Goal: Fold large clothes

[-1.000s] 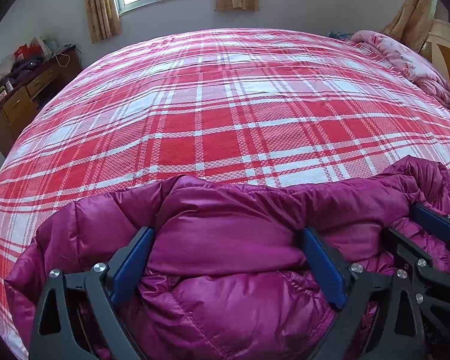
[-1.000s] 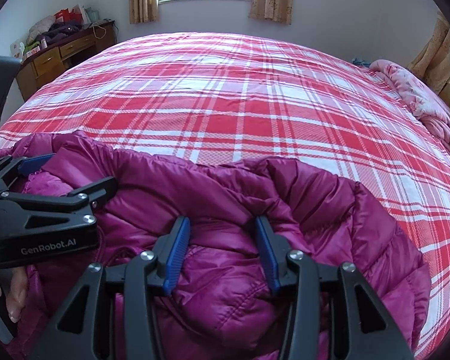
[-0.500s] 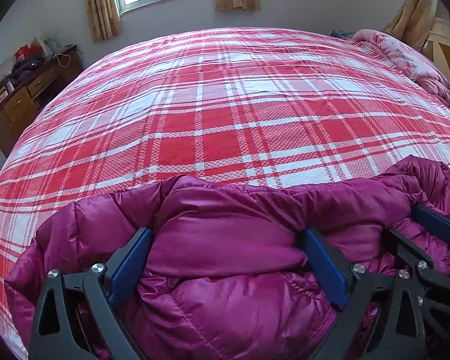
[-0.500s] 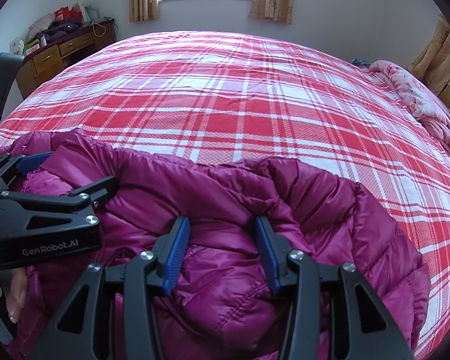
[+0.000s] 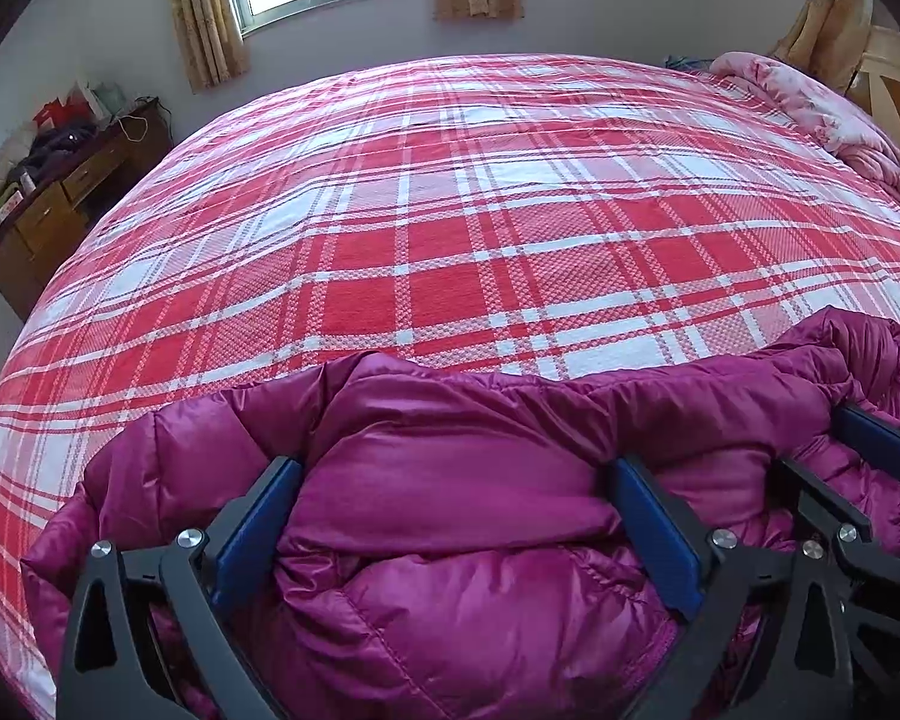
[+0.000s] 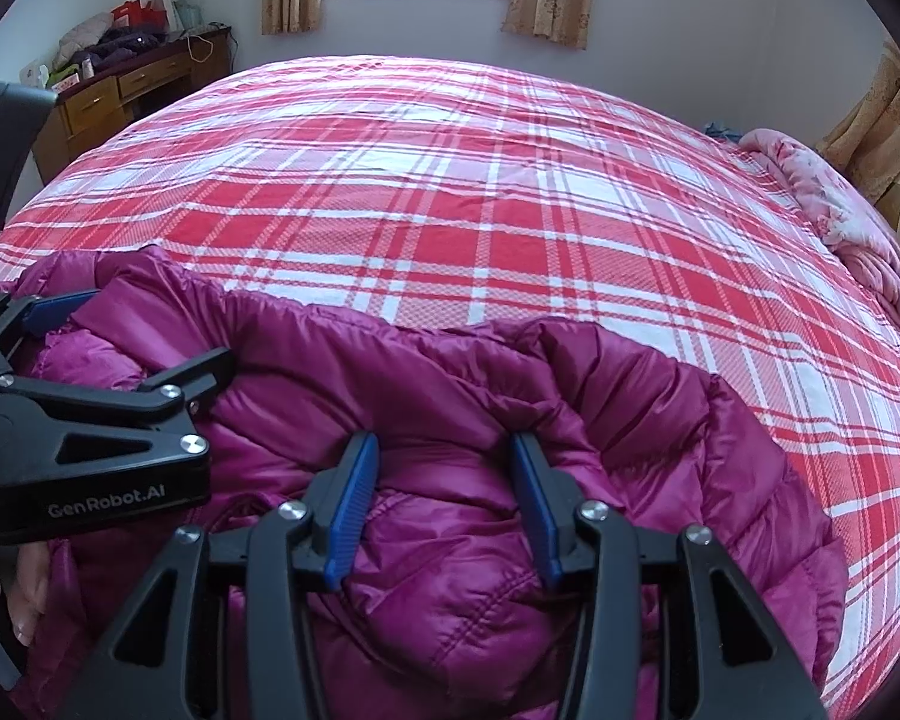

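Almost nothing has moved over the last second: the purple down jacket (image 5: 450,540) lies bunched at the near edge of the plaid bed (image 5: 450,240), as before. The left gripper (image 5: 456,516), fingers wide apart, straddles a thick roll. The right gripper (image 6: 444,498), narrower, pinches a puffy fold, so I judge a pause before folding.
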Available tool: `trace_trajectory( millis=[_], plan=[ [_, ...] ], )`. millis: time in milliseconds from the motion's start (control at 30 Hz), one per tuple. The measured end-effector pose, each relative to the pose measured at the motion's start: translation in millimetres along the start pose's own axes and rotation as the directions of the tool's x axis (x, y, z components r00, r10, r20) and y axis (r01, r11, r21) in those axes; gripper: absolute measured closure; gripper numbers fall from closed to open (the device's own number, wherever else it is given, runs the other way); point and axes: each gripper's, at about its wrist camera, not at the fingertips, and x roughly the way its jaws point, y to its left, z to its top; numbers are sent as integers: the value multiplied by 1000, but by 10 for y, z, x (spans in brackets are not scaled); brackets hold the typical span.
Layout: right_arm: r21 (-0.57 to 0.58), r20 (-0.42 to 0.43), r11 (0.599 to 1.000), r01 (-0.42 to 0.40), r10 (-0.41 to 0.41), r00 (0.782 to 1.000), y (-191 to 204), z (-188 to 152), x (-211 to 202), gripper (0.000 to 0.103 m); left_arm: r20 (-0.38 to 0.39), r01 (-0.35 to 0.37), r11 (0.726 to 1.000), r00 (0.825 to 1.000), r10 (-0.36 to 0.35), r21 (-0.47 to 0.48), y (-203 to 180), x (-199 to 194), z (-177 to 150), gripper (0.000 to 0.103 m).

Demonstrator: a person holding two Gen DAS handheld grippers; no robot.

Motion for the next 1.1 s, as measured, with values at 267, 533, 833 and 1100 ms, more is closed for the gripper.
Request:
trace_trajectory(
  millis=[267, 533, 833, 1100],
  plan=[
    [-69, 122, 997, 23, -14, 992, -34, -41, -531, 26, 127, 5, 1000, 992, -7, 12, 131, -647, -6, 1],
    [32, 56, 997, -69, 67, 996, -333, -678, -1091, 26, 120, 3, 998, 993, -11, 65, 440, -1423, -871, 1],
    [168, -37, 985, -29, 35, 999, -551, -1960, -1706, 26, 21, -30, 999, 999, 29, 36, 870, -1972, -2297, 1],
    [242, -28, 970, 5, 2, 1000, -673, -2688, -2207, 26, 19, -61, 998, 998, 60, 22, 1033, -2396, -3110, 1]
  ],
)
